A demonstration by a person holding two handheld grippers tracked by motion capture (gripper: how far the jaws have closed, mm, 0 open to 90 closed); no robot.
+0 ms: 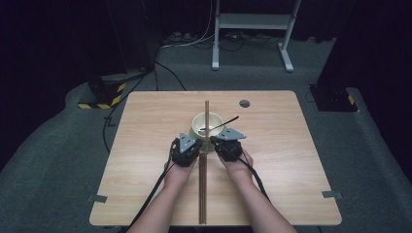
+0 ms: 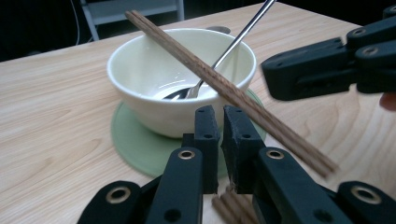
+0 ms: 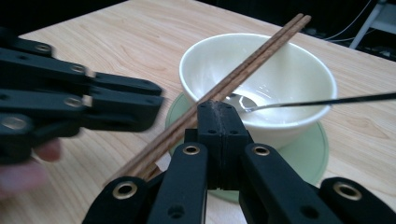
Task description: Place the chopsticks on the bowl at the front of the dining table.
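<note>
2 chopsticks [image 1: 206, 126] between both tools

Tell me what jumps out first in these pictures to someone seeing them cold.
A pair of long wooden chopsticks runs down the middle of the table, its far end lying across a cream bowl. The bowl sits on a green coaster with a spoon inside. The left gripper and right gripper, both shut, flank the chopsticks.
</note>
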